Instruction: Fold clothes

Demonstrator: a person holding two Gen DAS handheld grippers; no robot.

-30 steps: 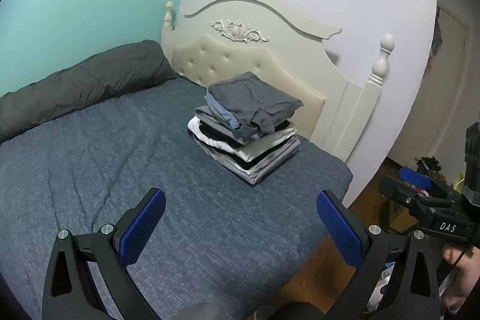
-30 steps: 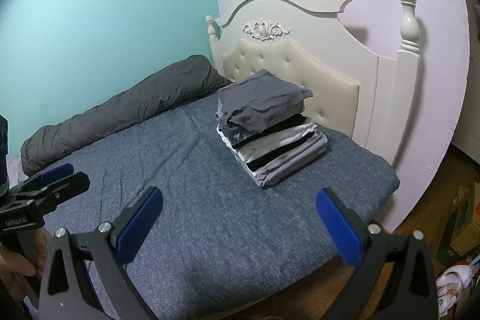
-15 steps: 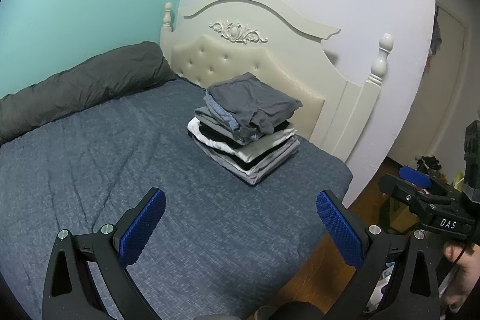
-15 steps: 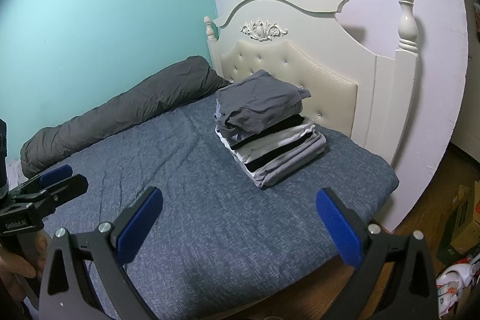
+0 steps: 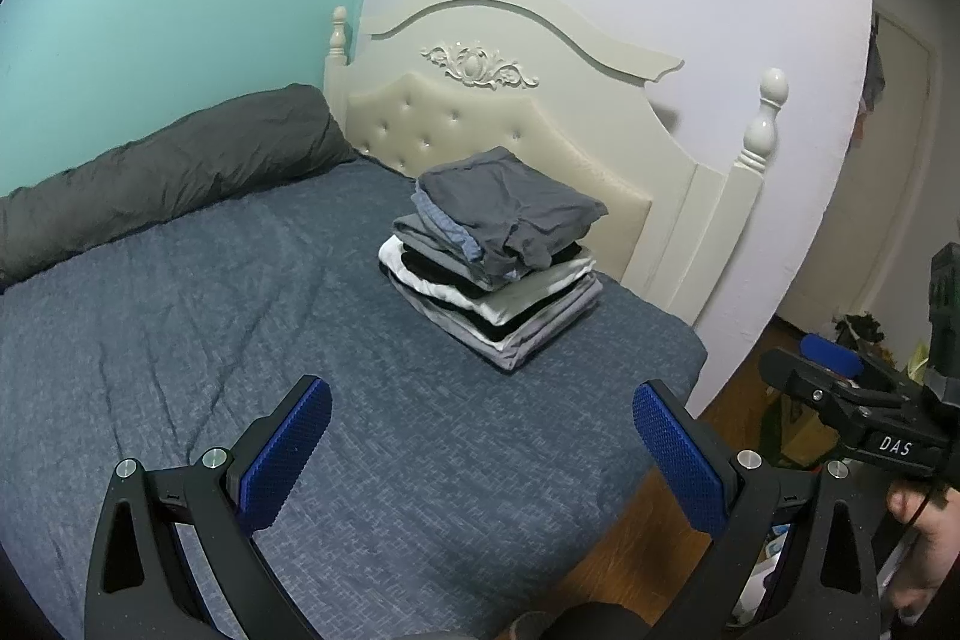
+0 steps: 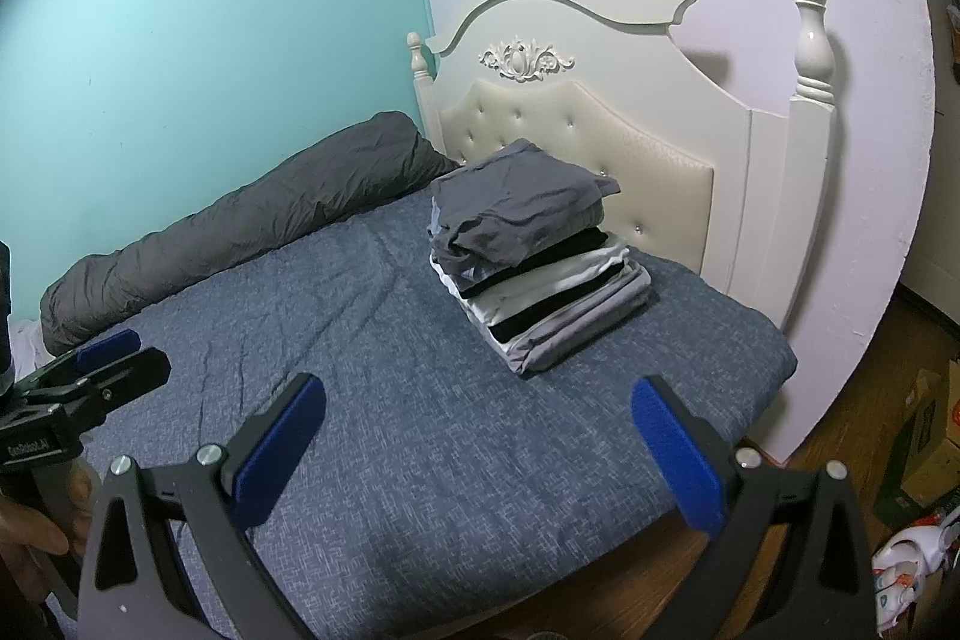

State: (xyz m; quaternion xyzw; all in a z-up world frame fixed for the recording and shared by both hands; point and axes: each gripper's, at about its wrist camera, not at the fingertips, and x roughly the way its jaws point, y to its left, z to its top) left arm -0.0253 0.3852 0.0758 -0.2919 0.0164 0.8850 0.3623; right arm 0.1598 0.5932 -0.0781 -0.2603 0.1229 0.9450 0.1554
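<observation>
Both grippers, left gripper [image 5: 480,436] and right gripper [image 6: 477,433], are held wide open w/ nothing grasped. Folded clothes [image 5: 495,253] are stacked near the headboard [image 5: 540,100]; folding seems finished. No loose garment is seen, so probably one must be fetched next.

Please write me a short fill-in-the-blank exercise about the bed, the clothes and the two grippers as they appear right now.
1. The stack of folded clothes lies on the bed near the ____.
2. The top garment of the stack is dark ____.
3. The left gripper and the right gripper are both ____ and hold nothing.
4. The rolled grey duvet lies along the ____ wall.

Missing words: headboard; grey; open; turquoise
</observation>
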